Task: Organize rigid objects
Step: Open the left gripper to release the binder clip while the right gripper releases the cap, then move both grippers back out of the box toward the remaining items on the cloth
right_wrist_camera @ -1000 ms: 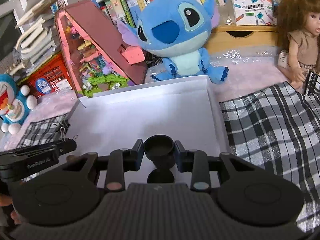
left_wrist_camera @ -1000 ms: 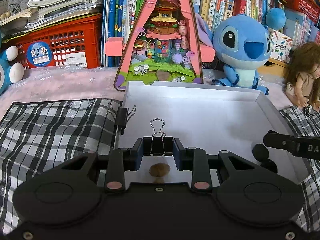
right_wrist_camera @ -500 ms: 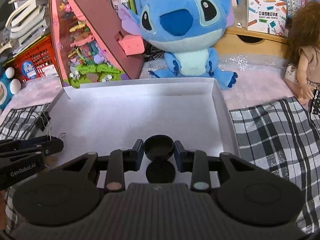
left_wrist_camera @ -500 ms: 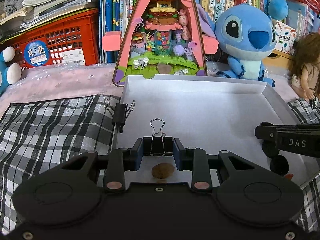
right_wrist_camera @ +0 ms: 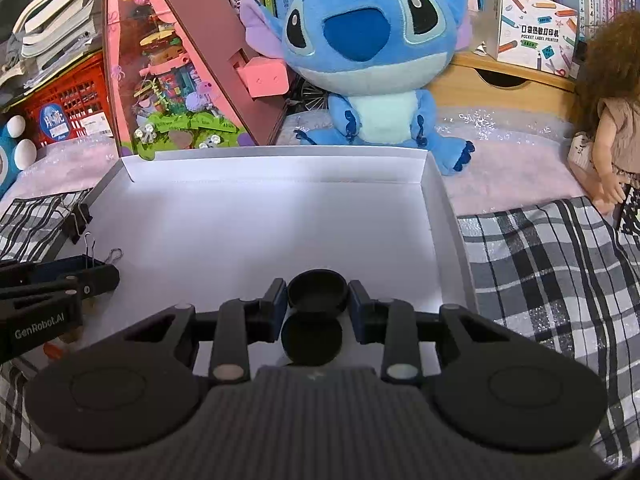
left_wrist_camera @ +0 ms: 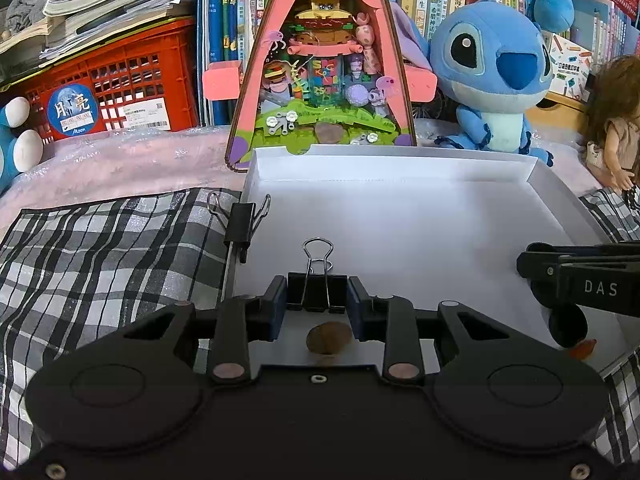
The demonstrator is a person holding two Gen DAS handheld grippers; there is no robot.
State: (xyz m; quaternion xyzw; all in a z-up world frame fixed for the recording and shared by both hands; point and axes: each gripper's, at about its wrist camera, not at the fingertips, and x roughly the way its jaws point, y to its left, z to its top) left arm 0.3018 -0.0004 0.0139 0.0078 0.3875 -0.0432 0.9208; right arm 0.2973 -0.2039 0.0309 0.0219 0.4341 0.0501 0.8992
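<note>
Both grippers over white tray (right_wrist_camera: 444, 216).
Left gripper (left_wrist_camera: 317, 300) pinches binder clip (left_wrist_camera: 317, 292); "DAS" on right gripper (right_wrist_camera: 317, 300), jaws just widened, black cap (right_wrist_camera: 317, 290) between; "GenRobot.AI" readable.

Readable on the right gripper (left_wrist_camera: 560, 312), in white on its black side: "DAS". On the left gripper (right_wrist_camera: 108, 276), likewise in white: "GenRobot.AI". On the white box (right_wrist_camera: 534, 36) with drawn pencils: "POCKET LABEL PRINTER" under a line of Chinese characters. On the round blue sticker (left_wrist_camera: 73, 111) of the red crate (left_wrist_camera: 120, 76): "月亮", with small print below too fine to make out. On one book spine (left_wrist_camera: 421, 4) behind the plush: "小学生". Other spines and the crate's white label (left_wrist_camera: 146, 113): printed, but illegible.
</note>
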